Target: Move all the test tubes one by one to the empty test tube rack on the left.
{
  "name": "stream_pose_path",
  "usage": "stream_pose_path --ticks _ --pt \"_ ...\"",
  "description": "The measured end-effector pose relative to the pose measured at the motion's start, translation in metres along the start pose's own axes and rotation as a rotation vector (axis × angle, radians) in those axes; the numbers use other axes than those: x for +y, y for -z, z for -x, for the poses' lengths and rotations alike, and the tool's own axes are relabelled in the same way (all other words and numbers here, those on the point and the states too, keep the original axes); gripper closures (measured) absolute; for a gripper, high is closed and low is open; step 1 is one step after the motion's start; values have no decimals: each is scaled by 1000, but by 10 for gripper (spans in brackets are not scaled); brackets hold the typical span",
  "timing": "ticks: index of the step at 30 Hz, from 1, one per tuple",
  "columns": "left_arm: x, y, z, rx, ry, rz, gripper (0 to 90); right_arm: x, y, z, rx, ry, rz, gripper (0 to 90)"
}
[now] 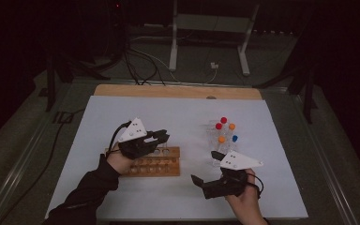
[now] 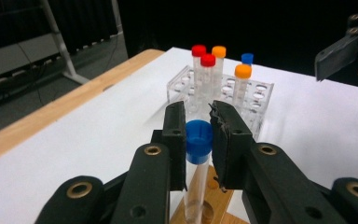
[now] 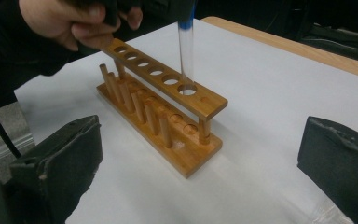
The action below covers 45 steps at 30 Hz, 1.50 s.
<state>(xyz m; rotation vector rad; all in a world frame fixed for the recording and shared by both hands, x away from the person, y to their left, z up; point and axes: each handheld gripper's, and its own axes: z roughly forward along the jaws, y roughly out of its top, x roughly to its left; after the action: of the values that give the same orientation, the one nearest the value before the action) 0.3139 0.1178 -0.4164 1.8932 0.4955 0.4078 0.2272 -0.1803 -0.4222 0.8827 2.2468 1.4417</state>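
The left tool (image 2: 198, 140) is clamped on the blue cap of a clear test tube (image 2: 196, 179), its two black jaws pressing the cap from either side. The tube hangs straight down from that grip, long axis upright. In the right gripper view its lower end (image 3: 185, 56) has entered the last hole at the near end of the wooden rack's (image 3: 168, 116) top bar. Everything now turns on that vertical line: tube directly over hole, with the rack's base below to receive the tip. Judging by how much glass stands above the bar, the tube is not yet seated.

In the high view the left tool (image 1: 161, 136) sits over the wooden rack (image 1: 161, 164) at mid-surface. From there, at about three o'clock and slightly farther back, stands a clear plastic rack (image 1: 215, 133) holding five capped tubes in red, orange and blue (image 1: 224, 120).

The right tool (image 1: 205, 169) waits at the near side of the white surface (image 1: 122, 112), jaws wide apart and holding nothing, pointing toward nine o'clock at the wooden rack. The left hand is plainly the nearer one and carries the work.
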Motion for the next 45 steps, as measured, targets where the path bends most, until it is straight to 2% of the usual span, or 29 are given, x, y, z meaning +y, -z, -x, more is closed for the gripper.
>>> stream_pose_path --ticks 6,16,20,24,30,38,39,40,41,42,43,44,45 --pt "-12 -6 4 -12 22 -26 779 -1 -1 0 2 1 -8 0" --pt "-26 -11 9 -4 29 -63 777 -1 0 0 12 -4 -10 0" --pt "-29 -15 10 -2 15 -87 777 -1 0 0 12 -1 -14 0" --pt "-33 -16 10 -2 21 -84 776 -1 1 1 10 -4 -13 0" --pt "-33 -15 10 -4 12 -94 775 -1 2 2 17 -9 -7 0" --pt "-27 -17 6 -41 43 -131 755 6 12 7 5 -2 35 0" --pt "-27 -16 6 -56 54 -126 736 8 15 9 -5 12 41 0" --pt "-26 -14 6 -74 58 -108 672 10 18 12 -10 28 54 0" --pt "-24 -11 7 -76 54 -91 518 15 26 17 -20 46 75 0" --pt "-22 -9 8 -81 50 -78 518 15 26 17 -20 46 75 0" --pt "-20 -6 9 -87 48 -62 401 18 36 23 -49 46 92 0" --pt "-19 -3 9 -91 49 -52 401 18 36 23 -49 46 92 0" --pt "-17 1 11 -106 56 -36 311 22 46 33 -86 22 96 0"
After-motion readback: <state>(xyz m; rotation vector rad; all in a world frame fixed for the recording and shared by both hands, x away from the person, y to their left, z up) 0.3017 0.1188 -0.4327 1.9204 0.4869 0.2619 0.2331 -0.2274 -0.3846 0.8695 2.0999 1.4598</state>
